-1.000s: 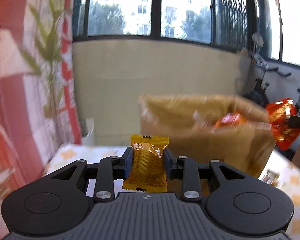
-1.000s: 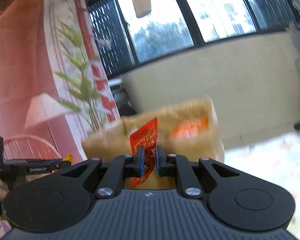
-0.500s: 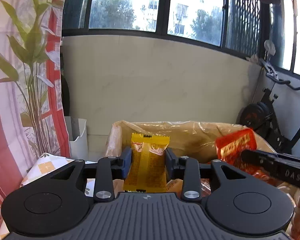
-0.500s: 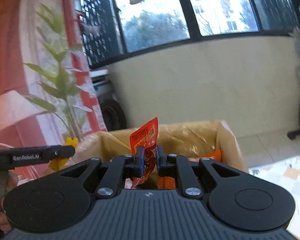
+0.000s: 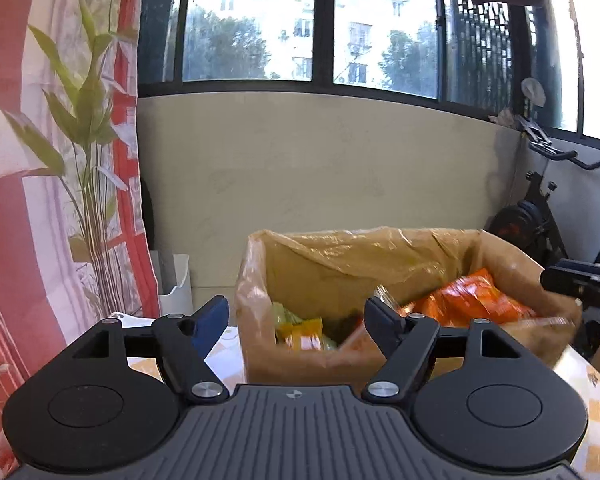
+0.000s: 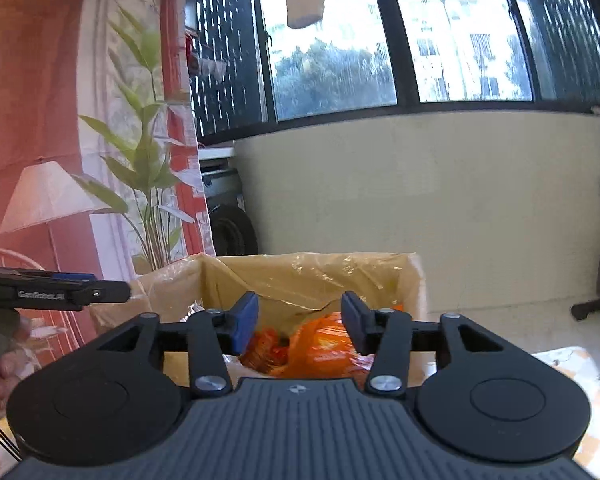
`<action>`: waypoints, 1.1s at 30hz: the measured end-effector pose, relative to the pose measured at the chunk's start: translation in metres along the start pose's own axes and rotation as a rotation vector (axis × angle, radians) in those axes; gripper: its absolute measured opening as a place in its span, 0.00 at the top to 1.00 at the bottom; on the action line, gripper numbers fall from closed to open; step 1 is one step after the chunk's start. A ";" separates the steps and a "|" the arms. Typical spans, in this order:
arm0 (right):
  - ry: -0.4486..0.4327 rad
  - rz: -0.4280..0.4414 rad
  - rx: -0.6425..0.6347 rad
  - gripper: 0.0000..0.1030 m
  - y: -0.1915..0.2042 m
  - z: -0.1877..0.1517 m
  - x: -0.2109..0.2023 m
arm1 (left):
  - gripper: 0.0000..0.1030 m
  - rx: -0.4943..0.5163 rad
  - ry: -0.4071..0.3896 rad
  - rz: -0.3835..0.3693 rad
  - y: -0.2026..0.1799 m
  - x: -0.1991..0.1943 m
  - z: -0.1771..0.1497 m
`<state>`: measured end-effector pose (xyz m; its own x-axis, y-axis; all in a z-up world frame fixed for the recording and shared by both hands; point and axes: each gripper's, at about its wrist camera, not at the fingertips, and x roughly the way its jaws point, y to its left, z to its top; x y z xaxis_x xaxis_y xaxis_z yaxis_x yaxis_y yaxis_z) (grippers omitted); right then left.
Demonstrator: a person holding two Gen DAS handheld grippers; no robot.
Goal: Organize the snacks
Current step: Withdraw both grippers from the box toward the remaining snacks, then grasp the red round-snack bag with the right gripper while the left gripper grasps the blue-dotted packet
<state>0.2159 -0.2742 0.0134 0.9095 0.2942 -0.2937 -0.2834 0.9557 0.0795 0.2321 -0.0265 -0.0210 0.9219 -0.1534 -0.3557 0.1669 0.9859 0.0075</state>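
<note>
The left hand-held gripper (image 5: 296,316) has just been opening its jaws, and they now stand wide apart with nothing between them. The right hand-held gripper (image 6: 299,322) has been opening too; its jaws are parted and clear of any packet.

Both point slightly downward over the open top of a cardboard box (image 5: 312,356) lined with a clear plastic bag (image 5: 364,248), whose edge is folded over the rim. From the left wrist camera, a yellow snack packet (image 5: 302,334) lies low inside the box near its left wall, with a greenish packet (image 5: 280,314) just beside it. A heap of orange snack bags (image 5: 468,300) fills the right part of the box. From the right wrist camera, those orange bags show directly beyond the parted fingers, blurred, so single packets are hard to tell apart.

The box stands on a worktop (image 5: 596,412) covered with a pale cloth printed with orange squares. Each gripper shows at the edge of the other's view, and fingers of the person's left hand (image 6: 8,360) appear at the left edge of the right wrist view.

Behind the box is a beige wall under dark-framed windows. A red and white curtain (image 5: 40,200) printed with green leaves hangs on the left, and an exercise bike (image 5: 540,216) stands on the right.
</note>
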 end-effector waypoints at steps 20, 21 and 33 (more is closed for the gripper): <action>0.201 -0.175 0.227 0.48 -0.063 -0.133 -0.044 | 0.26 -0.034 0.136 0.034 0.002 -0.010 -0.081; 0.239 -0.182 0.249 0.47 -0.065 -0.141 -0.042 | 0.26 -0.035 0.141 0.030 0.001 -0.008 -0.083; 0.429 -0.247 0.333 0.29 -0.064 -0.159 0.001 | 0.26 -0.036 0.195 0.017 -0.006 0.003 -0.102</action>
<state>0.1870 -0.3369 -0.1434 0.7127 0.0986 -0.6945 0.0942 0.9677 0.2340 0.1986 -0.0260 -0.1173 0.8390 -0.1243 -0.5298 0.1359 0.9906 -0.0171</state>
